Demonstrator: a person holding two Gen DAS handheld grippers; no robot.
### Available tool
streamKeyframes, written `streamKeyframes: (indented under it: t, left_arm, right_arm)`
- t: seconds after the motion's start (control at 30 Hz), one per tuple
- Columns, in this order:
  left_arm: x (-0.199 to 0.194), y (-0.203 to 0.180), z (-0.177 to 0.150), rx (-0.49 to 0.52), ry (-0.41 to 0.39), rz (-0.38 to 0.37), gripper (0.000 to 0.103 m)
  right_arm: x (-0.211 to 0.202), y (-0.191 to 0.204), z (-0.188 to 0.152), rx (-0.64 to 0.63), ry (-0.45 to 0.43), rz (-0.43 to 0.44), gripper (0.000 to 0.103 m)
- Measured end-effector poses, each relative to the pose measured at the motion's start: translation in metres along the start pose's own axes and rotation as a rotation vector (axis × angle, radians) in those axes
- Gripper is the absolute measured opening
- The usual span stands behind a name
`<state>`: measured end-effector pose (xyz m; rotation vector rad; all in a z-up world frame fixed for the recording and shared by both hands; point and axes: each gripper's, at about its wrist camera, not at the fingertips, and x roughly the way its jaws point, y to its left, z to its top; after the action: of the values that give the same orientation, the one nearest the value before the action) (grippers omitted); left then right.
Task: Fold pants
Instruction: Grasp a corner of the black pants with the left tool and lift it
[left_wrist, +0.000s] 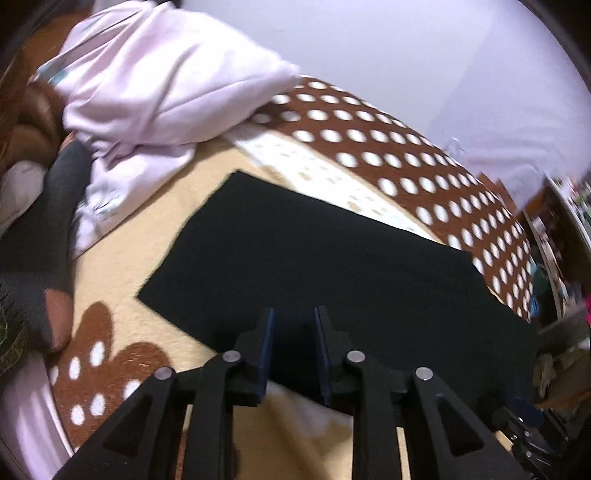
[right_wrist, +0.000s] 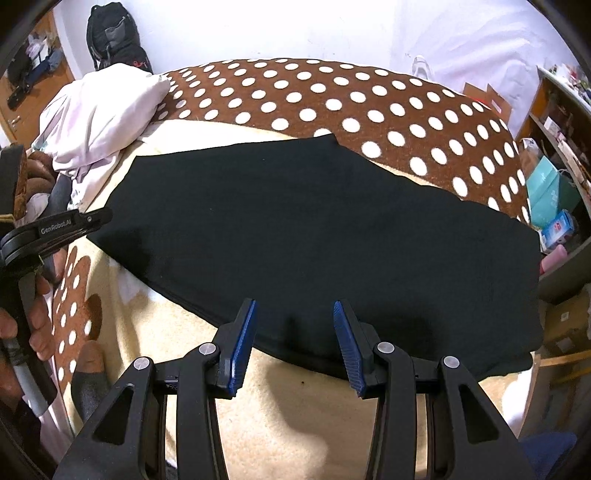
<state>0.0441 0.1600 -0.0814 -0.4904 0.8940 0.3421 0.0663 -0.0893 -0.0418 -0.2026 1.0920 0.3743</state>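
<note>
The black fabric pants (right_wrist: 314, 229) lie flat as a broad folded panel on the cream blanket with brown polka-dot border (right_wrist: 369, 110) that covers the bed, their near edge running just under both grippers. The right gripper (right_wrist: 294, 310) hangs over that near edge with its blue-padded jaws apart and nothing between them; the cloth lies below, not pinched. The left gripper (left_wrist: 293, 321) sits over the pants' near edge too, jaws apart and empty, the dark cloth showing in the gap but not clamped. The panel looks smooth, so the fold seems well along, and the step in hand is probably to take the near edge for another fold. To do that well, both jaws should come down on the hem at matching places, catch all layers together and lift evenly so the panel does not skew or wrinkle. Further out, a crumpled pale lilac garment (right_wrist: 99, 114) rests at the blanket's far left corner. Beside the bed on the right, a teal paper bag (right_wrist: 550, 192) stands open-topped; what it holds cannot be made out.
</note>
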Motion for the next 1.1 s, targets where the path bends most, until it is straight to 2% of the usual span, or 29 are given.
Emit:
streamKeyframes:
  t: [0.2,0.33,0.43,0.53,0.83,0.97,1.1]
  left_arm:
    - [0.004,0.042,-0.002,-0.133,-0.003,-0.019,0.035]
    - [0.01,0.073,-0.011,-0.267,0.011,-0.026,0.037]
    - [0.018,0.085,-0.017,-0.323,0.024,-0.022,0.038]
    - [0.023,0.091,-0.019,-0.353,0.019,-0.042,0.038]
    - [0.039,0.096,-0.008,-0.359,-0.024,-0.114,0.037]
    - [0.04,0.097,-0.004,-0.363,-0.024,-0.087,0.014]
    - [0.037,0.096,-0.003,-0.371,-0.024,-0.09,0.01]
  right_arm:
    - [0.002,-0.002,0.0,0.002,-0.003,0.022,0.044]
    - [0.006,-0.003,0.0,0.006,0.003,0.032,0.044]
    - [0.009,-0.004,0.0,0.005,0.006,0.035,0.044]
    - [0.01,-0.005,0.0,0.007,0.007,0.03,0.044]
    - [0.013,-0.013,0.001,0.012,0.018,0.004,0.044]
    - [0.013,-0.014,0.001,0.014,0.022,0.0,0.044]
    - [0.01,-0.015,-0.001,0.015,0.019,0.002,0.044]
